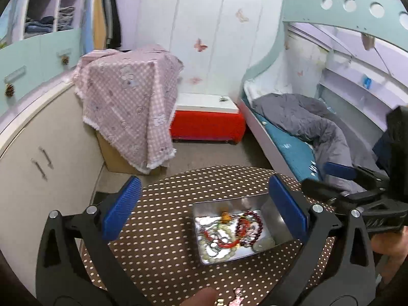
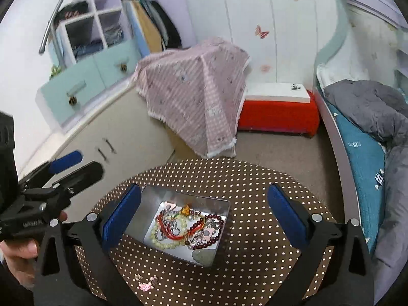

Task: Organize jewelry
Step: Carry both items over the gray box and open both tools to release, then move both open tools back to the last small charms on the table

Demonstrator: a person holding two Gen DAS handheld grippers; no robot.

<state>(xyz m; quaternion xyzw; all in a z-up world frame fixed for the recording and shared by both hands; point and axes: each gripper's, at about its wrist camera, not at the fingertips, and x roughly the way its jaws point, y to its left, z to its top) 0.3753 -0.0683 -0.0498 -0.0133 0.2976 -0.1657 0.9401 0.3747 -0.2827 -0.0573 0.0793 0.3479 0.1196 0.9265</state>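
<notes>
One metal tin [image 2: 178, 225] sits on the round polka-dot counter [image 2: 255, 186], and it is filled with a tangle of jewelry [image 2: 183, 227]: a dark red bead bracelet [image 1: 248, 227], a pale bead strand [image 2: 159, 239], red cords and chains too knotted to count. The tin's long axis runs from near-left to far-right in the left wrist view. A few small pink charms [image 2: 148, 281] lie loose on the counter, near the tin. Two tongs hover above, left tongs [image 1: 204, 206] and right tongs [image 2: 204, 214], both spread wide, gripping and touching nothing.
</notes>
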